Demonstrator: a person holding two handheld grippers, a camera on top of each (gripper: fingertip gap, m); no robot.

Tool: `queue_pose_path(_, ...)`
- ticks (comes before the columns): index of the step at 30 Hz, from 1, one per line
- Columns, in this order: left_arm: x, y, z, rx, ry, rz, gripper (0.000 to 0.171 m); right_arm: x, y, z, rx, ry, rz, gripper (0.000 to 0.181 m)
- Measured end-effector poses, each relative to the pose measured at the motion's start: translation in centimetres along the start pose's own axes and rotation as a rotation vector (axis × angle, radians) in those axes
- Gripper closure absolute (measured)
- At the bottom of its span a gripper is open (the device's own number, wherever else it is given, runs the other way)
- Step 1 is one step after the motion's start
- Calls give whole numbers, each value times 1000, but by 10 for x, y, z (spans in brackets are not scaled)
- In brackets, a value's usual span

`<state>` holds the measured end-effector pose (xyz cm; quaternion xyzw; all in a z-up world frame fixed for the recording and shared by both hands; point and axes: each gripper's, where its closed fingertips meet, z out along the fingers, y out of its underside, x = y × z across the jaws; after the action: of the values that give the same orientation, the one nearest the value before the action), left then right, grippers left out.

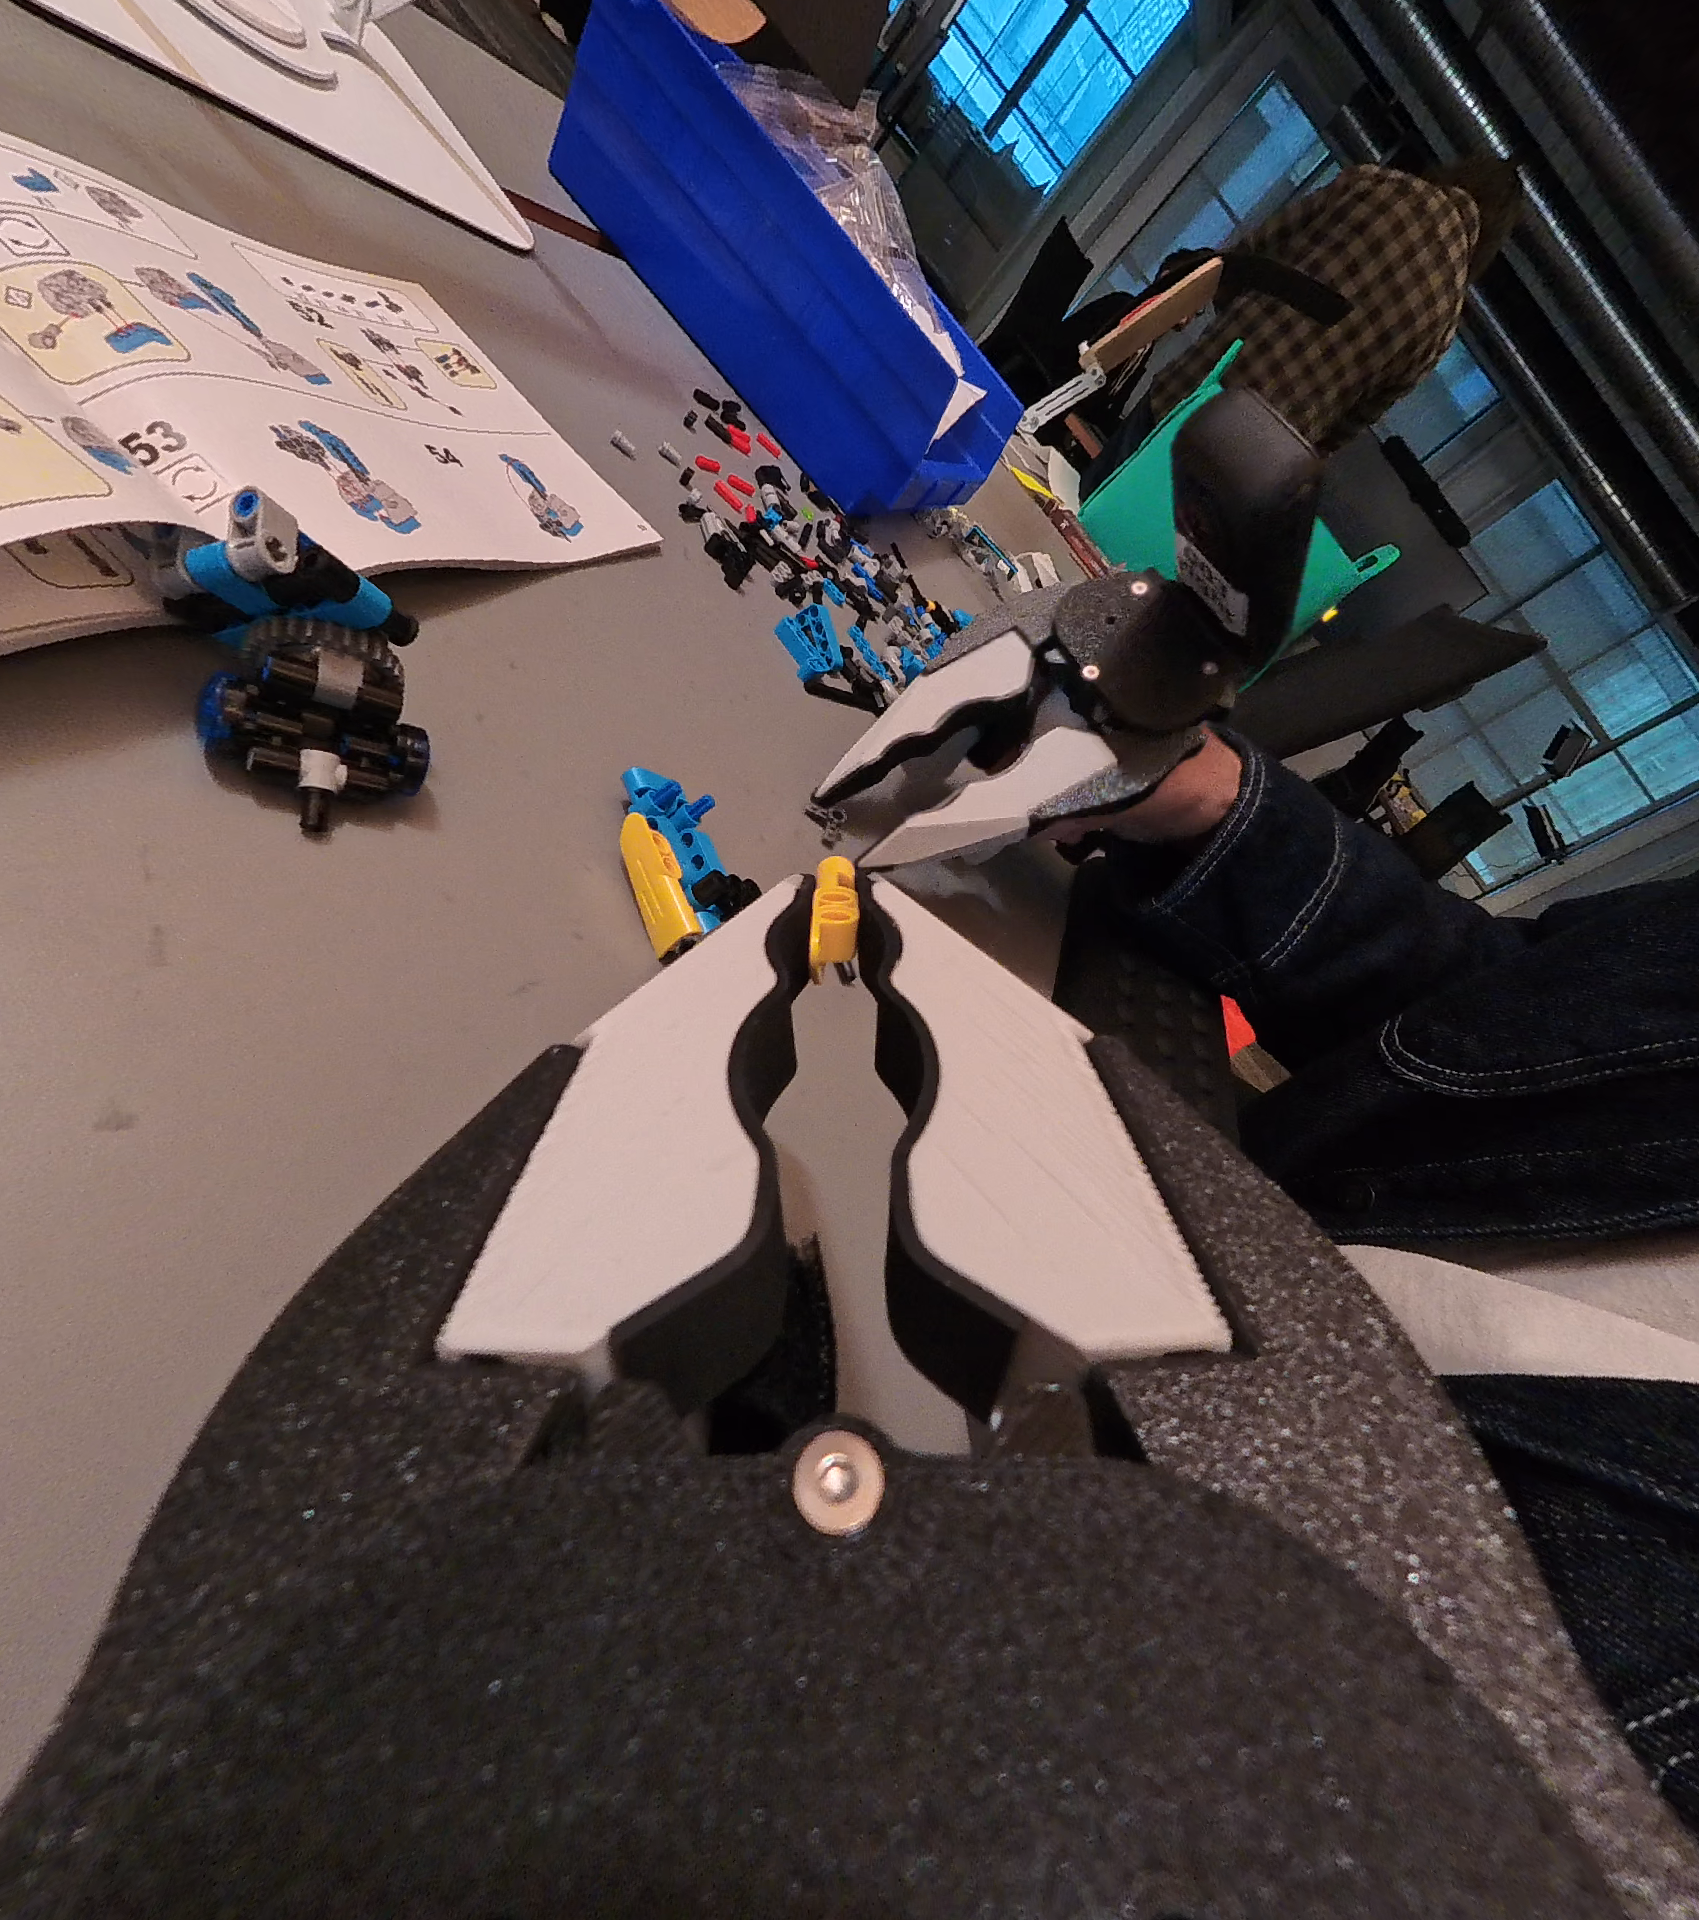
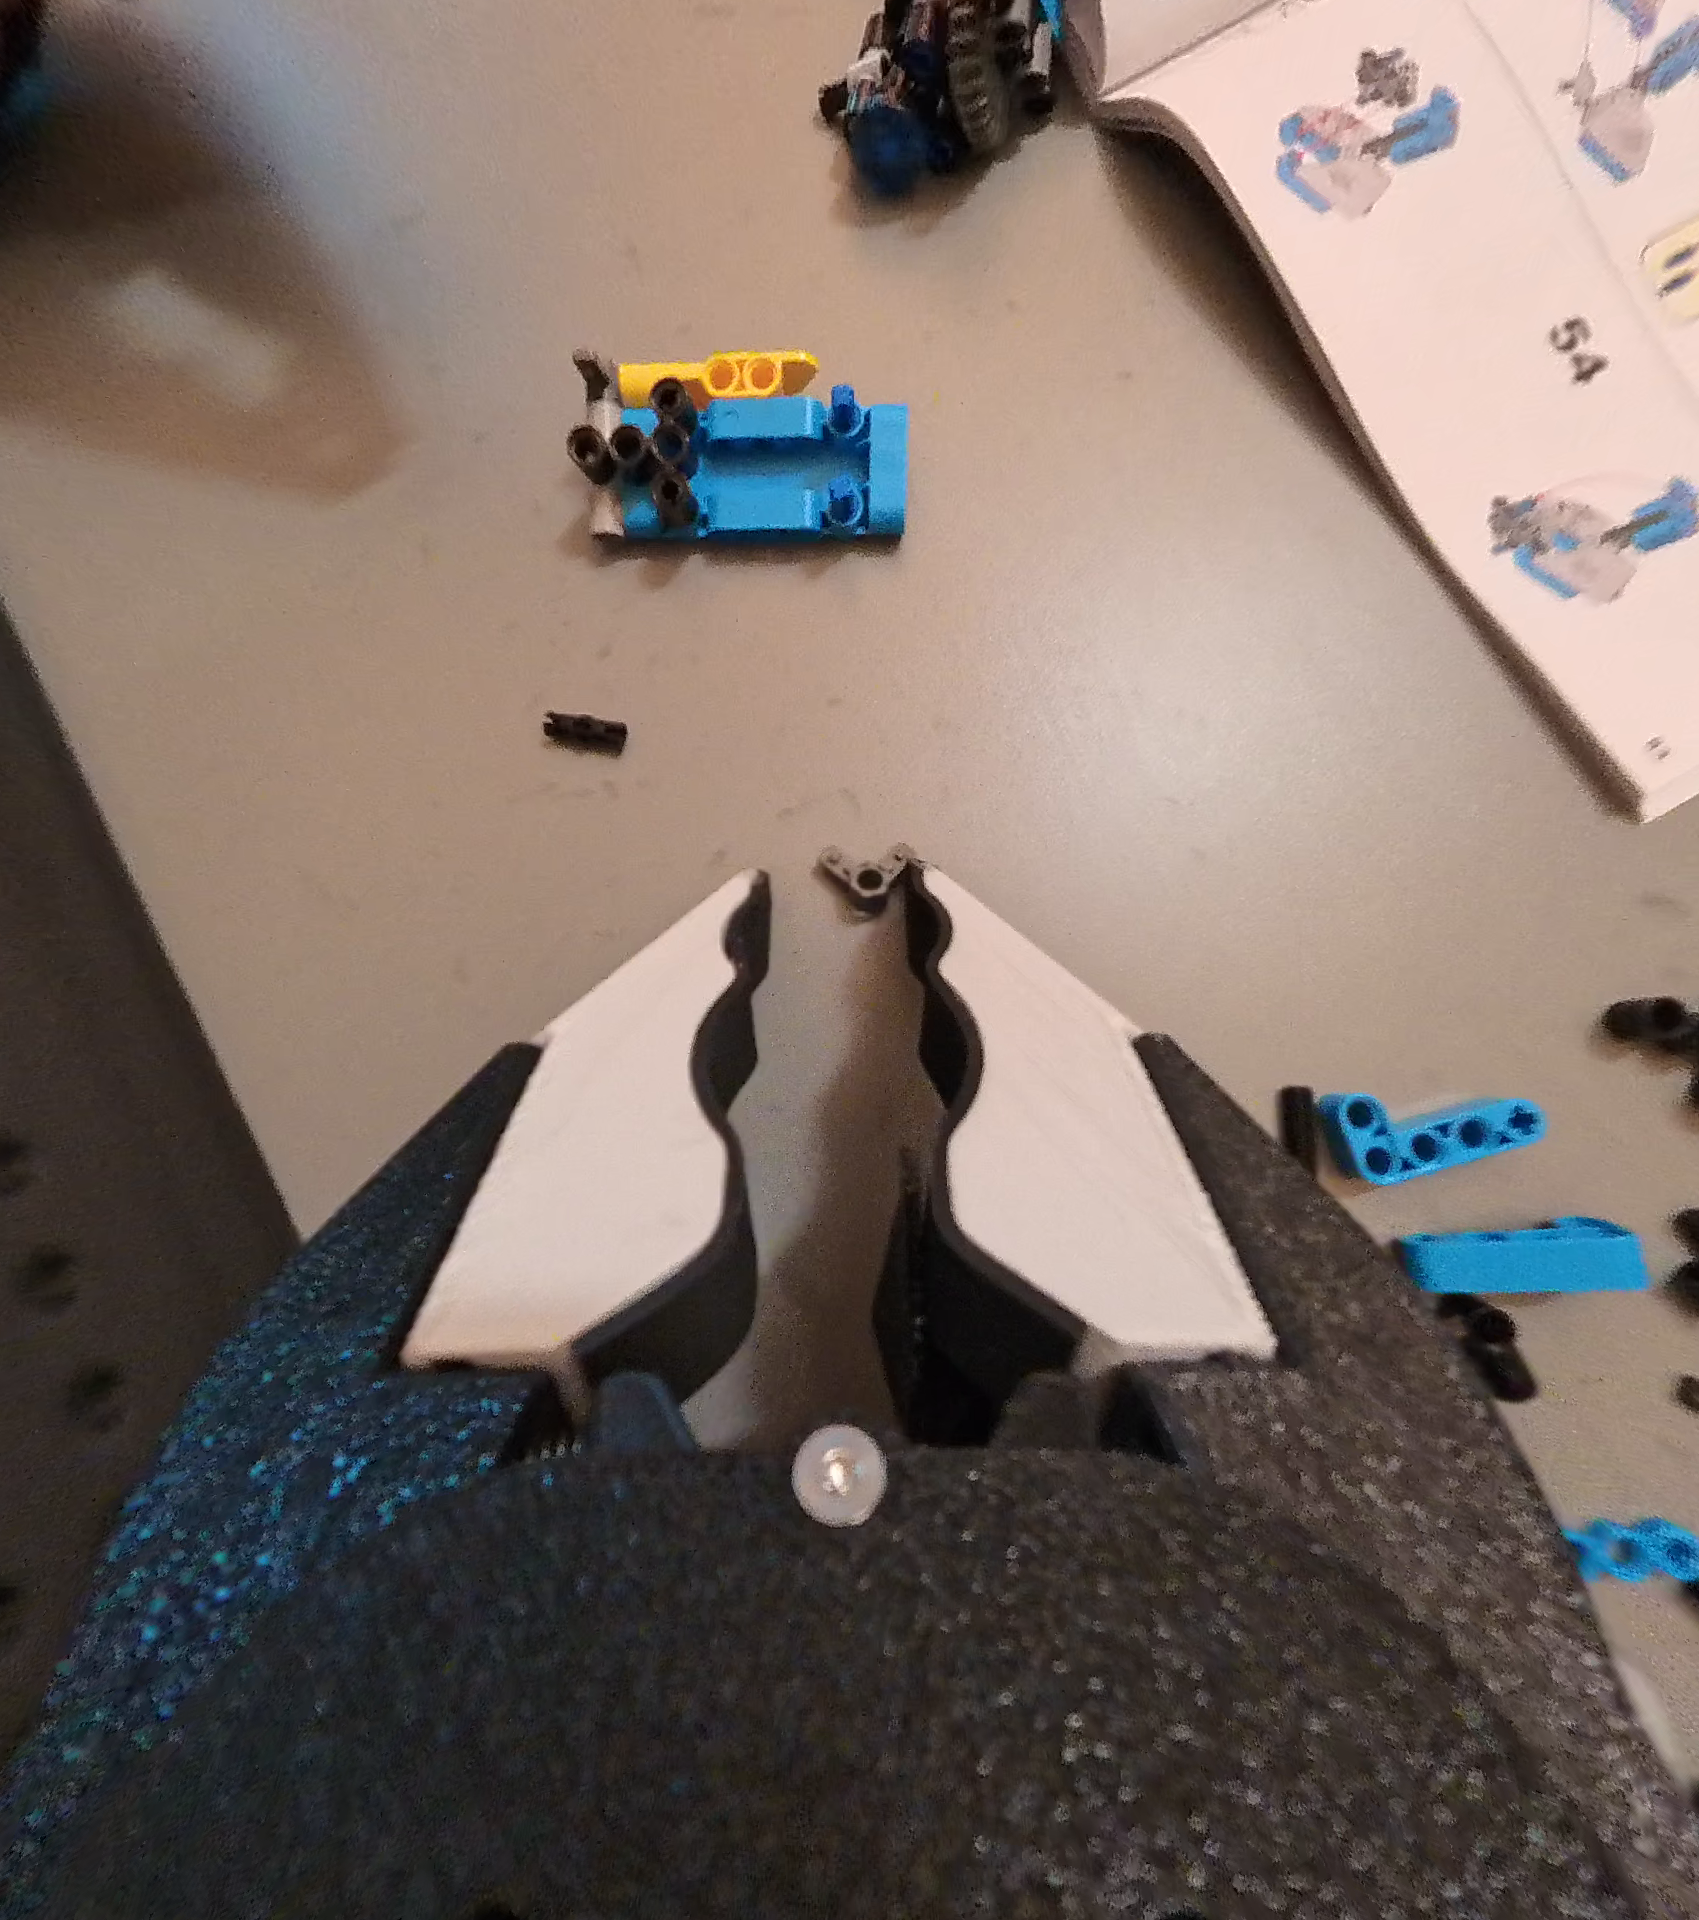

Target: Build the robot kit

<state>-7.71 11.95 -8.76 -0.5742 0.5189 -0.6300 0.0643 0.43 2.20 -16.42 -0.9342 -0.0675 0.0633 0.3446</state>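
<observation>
My left gripper is shut on a small yellow building piece and holds it above the grey table. My right gripper is open and low over the table, with a small dark grey connector lying between its fingertips, against the right one. The right gripper also shows in the left wrist view, just beyond the yellow piece. A blue, yellow and black sub-assembly lies on the table ahead; it also shows in the left wrist view. A black pin lies between it and my right gripper.
An open instruction booklet lies at the left, with a black and blue wheeled assembly beside it. Several loose small pieces lie in front of a blue bin. Blue beams lie right of my right gripper. A person's denim sleeve is at the right. Some 15 cm of space lies between my two pairs of fingers. The black pin sits 5 cm or so from the ends of my right fingers.
</observation>
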Motion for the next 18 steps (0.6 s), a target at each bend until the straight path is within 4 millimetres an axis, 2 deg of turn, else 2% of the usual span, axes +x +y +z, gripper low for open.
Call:
queue_pose_path(6,1,-1,0,5,12,-10,164,4,-5,-8,89,-170,244,160)
queue_pose_path(8,1,-1,-1,8,17,-16,164,0,-12,-10,127,-256,321,159)
queue_pose_path(12,1,-2,-2,16,20,-22,164,14,-10,-10,137,-170,322,161)
queue_pose_path(15,2,-3,-2,18,29,-28,164,14,-10,-9,138,-182,379,158)
queue_pose_path(18,3,-1,-1,11,31,-24,164,14,-8,-5,131,-124,361,159)
